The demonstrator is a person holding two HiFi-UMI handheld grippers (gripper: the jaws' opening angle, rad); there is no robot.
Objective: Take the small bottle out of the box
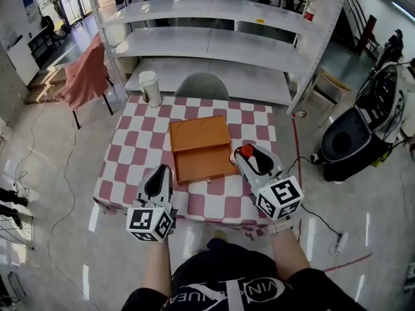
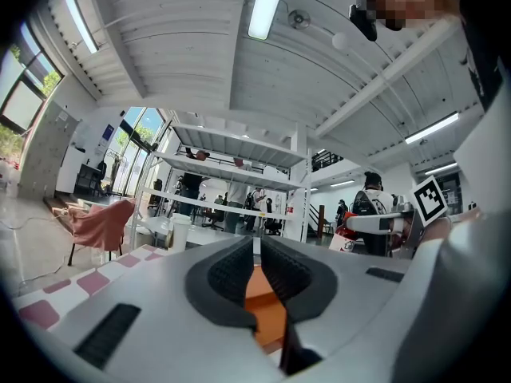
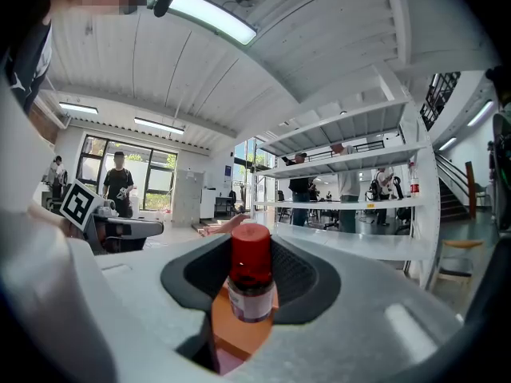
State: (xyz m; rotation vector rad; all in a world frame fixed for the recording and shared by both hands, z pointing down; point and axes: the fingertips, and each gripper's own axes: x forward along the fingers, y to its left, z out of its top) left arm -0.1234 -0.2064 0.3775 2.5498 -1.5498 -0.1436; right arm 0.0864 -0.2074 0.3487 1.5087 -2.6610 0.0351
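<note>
An open orange box (image 1: 200, 135) lies in the middle of the pink-and-white checkered table (image 1: 133, 149). My right gripper (image 1: 244, 154) hovers at the box's right edge, shut on the small bottle (image 1: 246, 150) with a red cap. In the right gripper view the bottle (image 3: 251, 282) stands upright between the ribbed pads (image 3: 291, 274), with the orange box (image 3: 238, 340) below it. My left gripper (image 1: 163, 172) sits at the box's front left corner. Its jaws are closed with nothing between them, and the box (image 2: 265, 303) shows beyond the left gripper (image 2: 256, 255).
A white jug (image 1: 150, 88) stands at the table's far left corner, and a grey chair (image 1: 202, 84) is behind the table. White shelving (image 1: 214, 44) rises beyond. A chair draped in pink cloth (image 1: 84, 76) is at the left, a black machine (image 1: 353, 138) at the right.
</note>
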